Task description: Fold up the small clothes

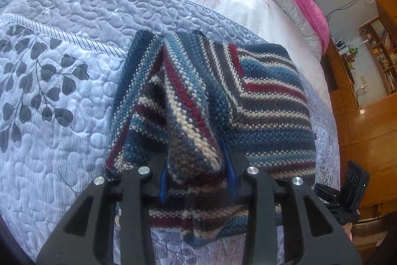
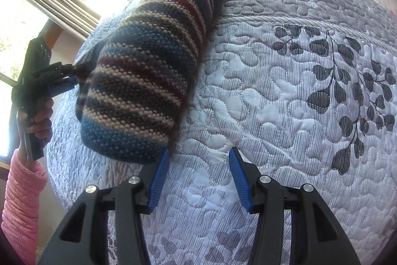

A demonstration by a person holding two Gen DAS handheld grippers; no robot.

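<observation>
The striped knit garment (image 1: pixel 198 96) is pinched by the left hand-held gripper (image 1: pixel 196 180) and should be laid flat on the bed quilt (image 2: pixel 273 91) while the right hand-held gripper (image 2: pixel 198 175) is held wide, empty

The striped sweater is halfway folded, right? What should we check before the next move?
1. Left gripper has hold of the striped knit sweater: ok, fabric is bunched between its blue pads.
2. Right gripper free: ok, jaws open over bare quilt.
3. Sweater's far part resting on the quilt: ok.
4. Folded edges lined up: cannot tell, fabric is bunched and lifted.
5. Landing spot clear of other things: ok, only quilt beside the sweater.
</observation>
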